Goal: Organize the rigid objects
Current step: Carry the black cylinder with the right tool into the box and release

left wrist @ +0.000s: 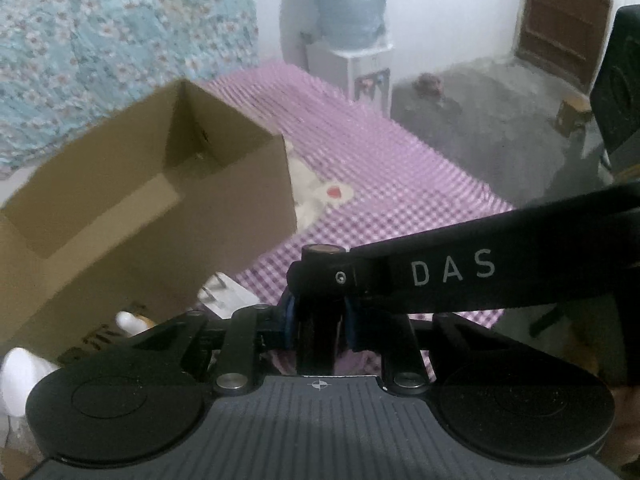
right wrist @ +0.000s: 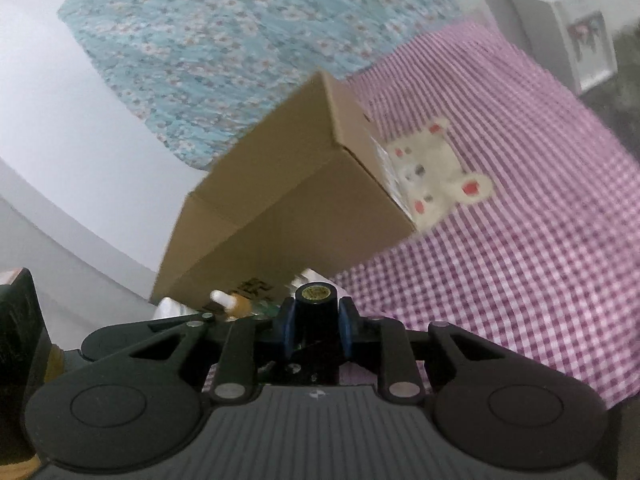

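Both grippers — left gripper [left wrist: 319, 320], right gripper [right wrist: 316, 330] — jaws clamped on one black bar [left wrist: 460, 268].

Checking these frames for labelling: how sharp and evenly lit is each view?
Left wrist view: the cardboard box and checked cloth are smeared, the gripper body crisp, the corners dark. Right wrist view: the box is soft-edged, its edges bowed by the lens; light is flat, without glare.

Two matte-black handheld grippers, matching build.

Left gripper [left wrist: 318, 312]: blue-padded fingers [left wrist: 289, 320], silver pivot screws, round black discs either side, ribbed grey deck with a small crosshair mark. Right gripper [right wrist: 316, 330]: same discs, screws, blue pads; its arm reads "DAS" in pale letters.
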The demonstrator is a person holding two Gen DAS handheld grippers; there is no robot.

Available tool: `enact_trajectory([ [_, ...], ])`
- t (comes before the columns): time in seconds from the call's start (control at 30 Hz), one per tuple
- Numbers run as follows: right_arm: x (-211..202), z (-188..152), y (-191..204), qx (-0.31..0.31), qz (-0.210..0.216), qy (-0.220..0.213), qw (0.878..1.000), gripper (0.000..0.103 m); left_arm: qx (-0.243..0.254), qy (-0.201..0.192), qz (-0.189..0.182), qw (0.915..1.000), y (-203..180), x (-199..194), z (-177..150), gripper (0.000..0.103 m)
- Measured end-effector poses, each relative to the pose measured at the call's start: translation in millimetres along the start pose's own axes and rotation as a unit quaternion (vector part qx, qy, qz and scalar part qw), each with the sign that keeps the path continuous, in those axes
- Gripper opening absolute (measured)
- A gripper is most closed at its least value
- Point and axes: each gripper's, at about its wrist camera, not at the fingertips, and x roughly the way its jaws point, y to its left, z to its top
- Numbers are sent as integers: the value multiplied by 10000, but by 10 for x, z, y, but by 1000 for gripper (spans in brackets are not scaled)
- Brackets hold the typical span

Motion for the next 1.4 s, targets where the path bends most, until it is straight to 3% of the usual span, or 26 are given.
enact_trajectory([
  [0.27,-193,367,821,-1032,403,-295,9934,25,-447,-660,676,9945,354,-654,332,22],
  [0.43,62,732,1497,-1780,770,-309,9805,24,-993,-681,1122,9864,878,-796,585,22],
  [0.57,606,1049,1775,-1826,959,221,9782,24,-1612,-284,1183,9794,1408,-548,711,22],
  [0.73,1449,1355,1764,-1333,868,1295,9787,25,-2331,346,1005,9666,1907,-77,693,22],
  [1.07,2568,1382,1426,-343,603,2888,9549,24,-2364,1236,1454,9527,2118,344,432,24],
  [1.23,2941,1218,1386,-91,511,3356,9406,24,-2379,1290,1456,9516,2125,351,447,29],
  [1.3,3042,1170,1418,-123,501,3430,9379,25,-2320,1310,1698,9488,2117,317,466,28],
  [1.4,3104,1214,1452,-120,466,3275,9436,28,-2460,1213,1683,9468,2147,223,459,32],
])
